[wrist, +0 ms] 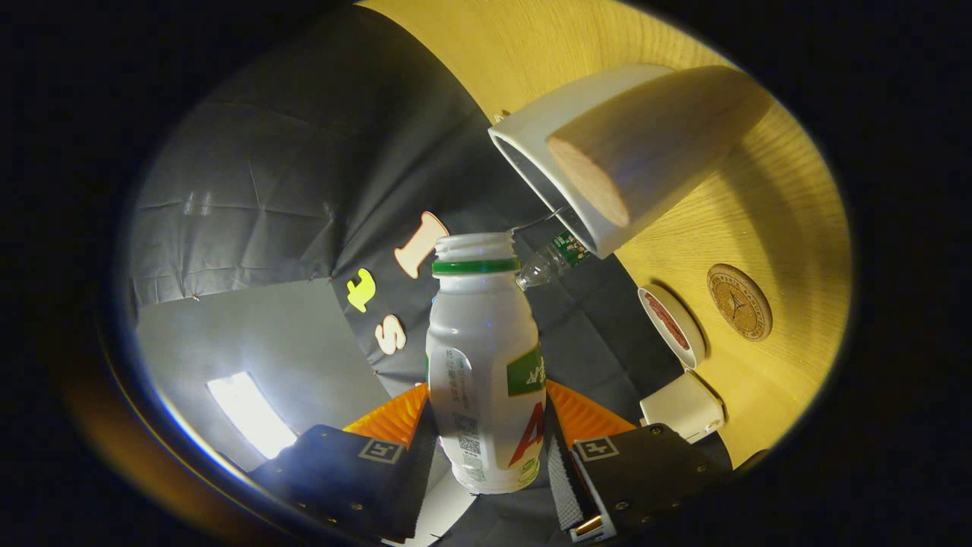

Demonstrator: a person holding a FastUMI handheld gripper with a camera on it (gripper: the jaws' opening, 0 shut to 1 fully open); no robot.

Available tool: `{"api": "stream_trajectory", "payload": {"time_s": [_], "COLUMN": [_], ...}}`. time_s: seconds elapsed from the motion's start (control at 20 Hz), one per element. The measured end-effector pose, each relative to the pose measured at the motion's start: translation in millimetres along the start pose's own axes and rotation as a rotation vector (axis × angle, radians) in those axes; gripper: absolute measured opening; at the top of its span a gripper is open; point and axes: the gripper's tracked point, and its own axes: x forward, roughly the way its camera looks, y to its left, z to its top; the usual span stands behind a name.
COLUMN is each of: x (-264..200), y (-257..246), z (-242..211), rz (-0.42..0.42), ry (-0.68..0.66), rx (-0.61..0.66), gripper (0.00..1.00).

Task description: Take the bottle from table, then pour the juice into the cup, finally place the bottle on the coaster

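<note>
I had the bottle pinched between the jaws of the gripper, one finger pressing on each side of its lower body, and the whole rig was rolled well over, so the counter ran up the right of my view. The bottle was small, white plastic, uncapped, with a green ring under its threaded neck; I judged it light and a little squashy, smooth enough to slip, so a firm hold low on the straight wall below the shoulder seemed the right place. Its label showed a big red letter A, a green band with white characters I could not make out, and a small code square. Beyond the mouth of the bottle lay the white cup, its opening turned toward me. Further along the counter sat a small white dish, and just beside it the round cork coaster, stamped with ring lettering too small to read.
</note>
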Motion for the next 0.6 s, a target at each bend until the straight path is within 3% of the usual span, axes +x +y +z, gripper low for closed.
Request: {"api": "stream_trajectory", "payload": {"time_s": [0.6], "x": [4], "y": [12], "z": [9], "rz": [0.024], "ry": [-0.053], "rx": [0.044], "gripper": [0.67]}}
